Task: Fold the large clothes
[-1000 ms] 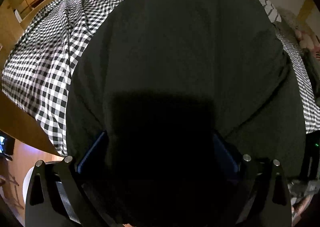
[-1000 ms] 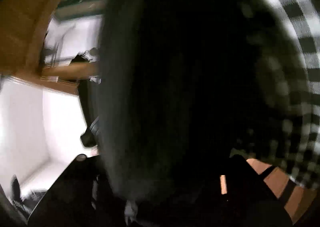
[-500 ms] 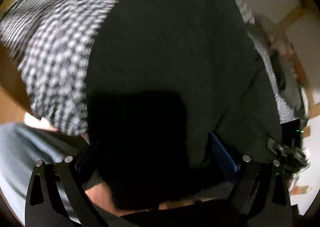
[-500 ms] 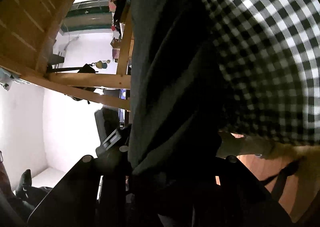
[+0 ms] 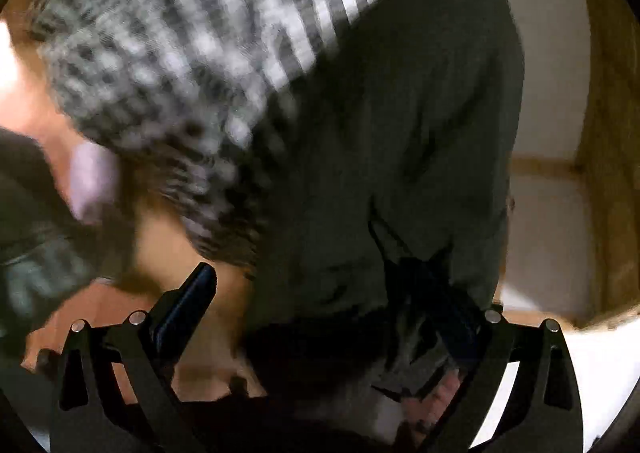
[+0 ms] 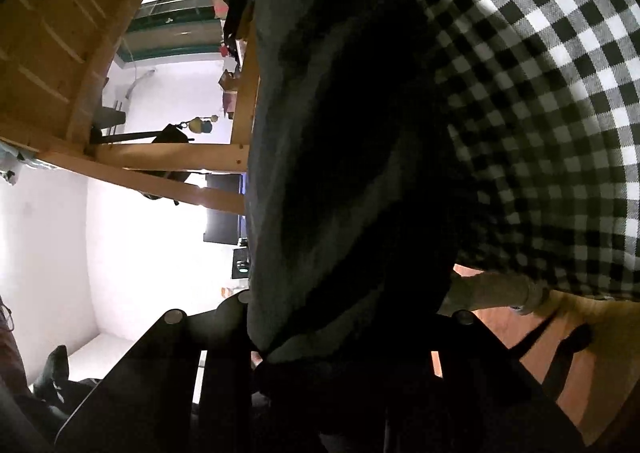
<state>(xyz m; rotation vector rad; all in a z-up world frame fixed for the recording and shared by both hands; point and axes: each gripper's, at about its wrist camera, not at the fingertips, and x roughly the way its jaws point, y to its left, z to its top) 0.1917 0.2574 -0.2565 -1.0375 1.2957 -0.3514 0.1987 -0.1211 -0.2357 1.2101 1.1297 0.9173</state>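
Observation:
A large dark grey-green garment (image 5: 400,133) lies over a black-and-white checked bedsheet (image 5: 180,53). My left gripper (image 5: 320,317) stands with its jaws wide apart; the left finger (image 5: 188,301) is bare, and cloth bunches around the right finger (image 5: 452,317). The view is blurred. In the right wrist view the garment (image 6: 320,173) hangs in folds and its bunched edge runs into my right gripper (image 6: 344,357), whose fingertips are hidden under the cloth. The checked sheet (image 6: 540,113) lies to its right.
A wooden bed frame (image 6: 160,169) with beams, a white wall and a dark monitor (image 6: 224,221) show at the left of the right wrist view. Wooden floor (image 6: 520,341) shows at lower right. A wooden post (image 5: 608,173) stands at the right of the left wrist view.
The left gripper has swung right and tilted, and the cloth that covered both its fingers now sits only at the right finger. The right view has steadied on the hanging garment.

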